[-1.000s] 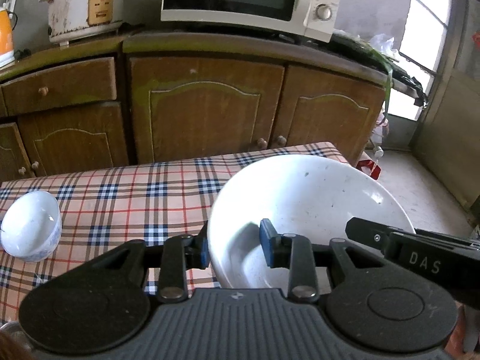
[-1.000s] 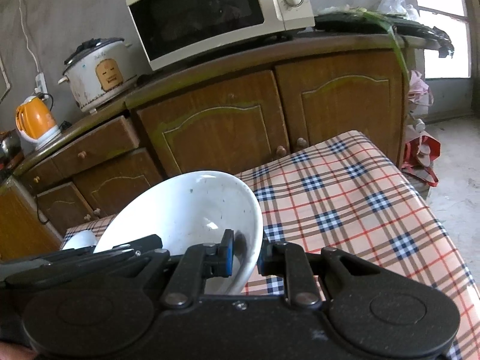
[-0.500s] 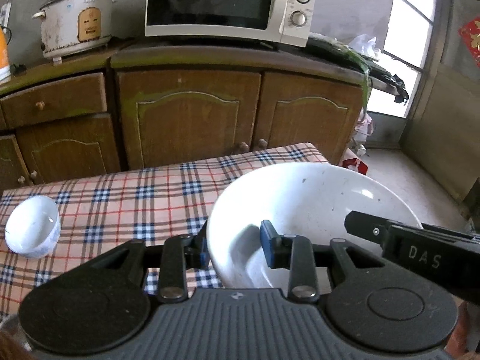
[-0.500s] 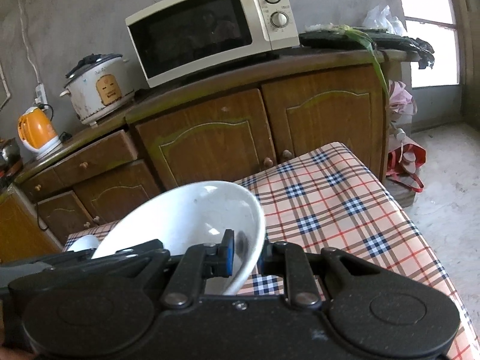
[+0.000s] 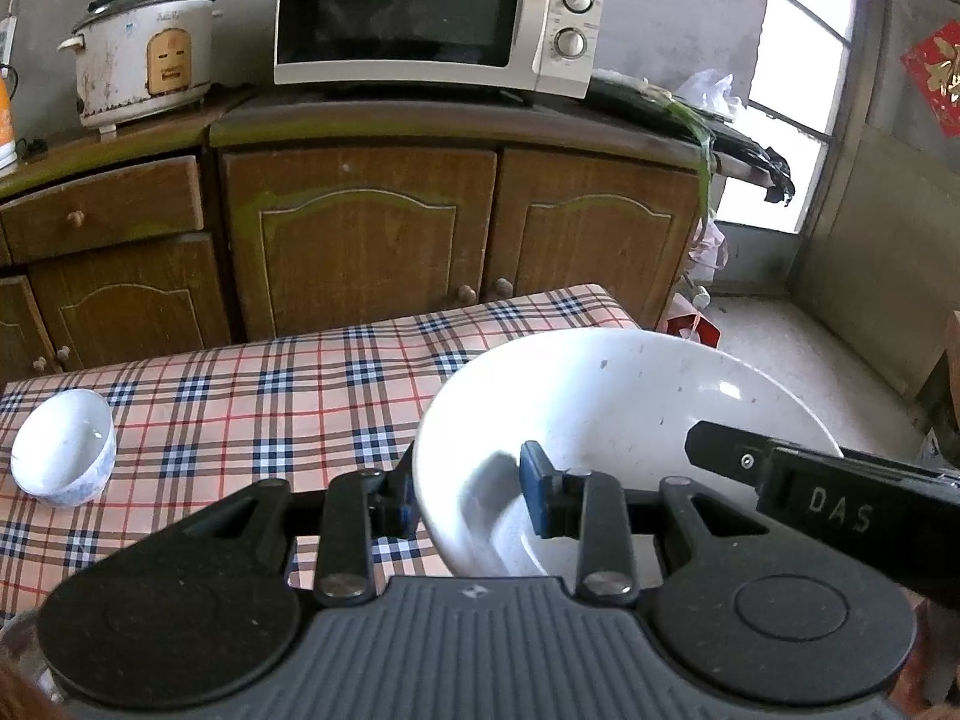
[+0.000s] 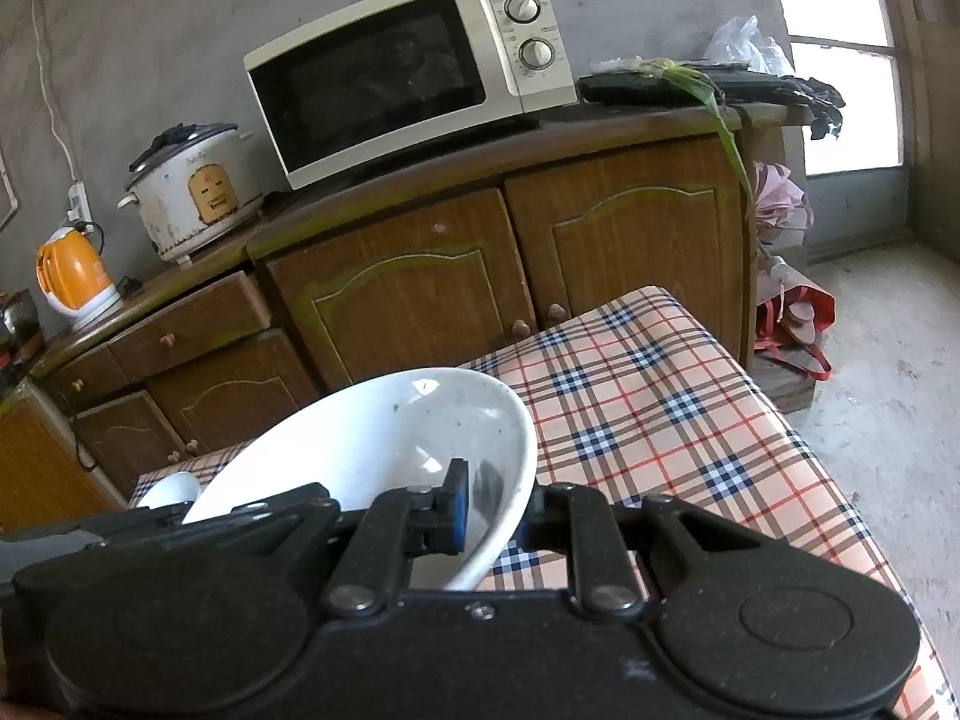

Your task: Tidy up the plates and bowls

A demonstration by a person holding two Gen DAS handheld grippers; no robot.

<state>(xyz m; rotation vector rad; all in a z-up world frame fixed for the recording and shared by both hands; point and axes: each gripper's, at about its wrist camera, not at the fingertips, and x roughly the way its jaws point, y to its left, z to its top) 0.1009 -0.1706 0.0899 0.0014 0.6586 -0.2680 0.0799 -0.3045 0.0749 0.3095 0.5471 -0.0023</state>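
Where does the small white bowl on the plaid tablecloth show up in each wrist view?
Left wrist: small white bowl stands at the far left edge, on the tablecloth.
Right wrist: only a sliver shows at lower left, behind the large white bowl.
Shared landmark: the microwave on the cabinet.

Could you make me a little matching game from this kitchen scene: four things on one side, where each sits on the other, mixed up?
Things:
1. large white ceramic bowl
2. small white bowl with blue pattern
3. cream microwave oven
4. orange electric kettle

Places:
A. on the plaid tablecloth, far left
B. on the wooden cabinet, beside the window end
C. rim gripped in both pairs of jaws
D. on the counter, left of the white rice cooker

Pairs: 1-C, 2-A, 3-B, 4-D
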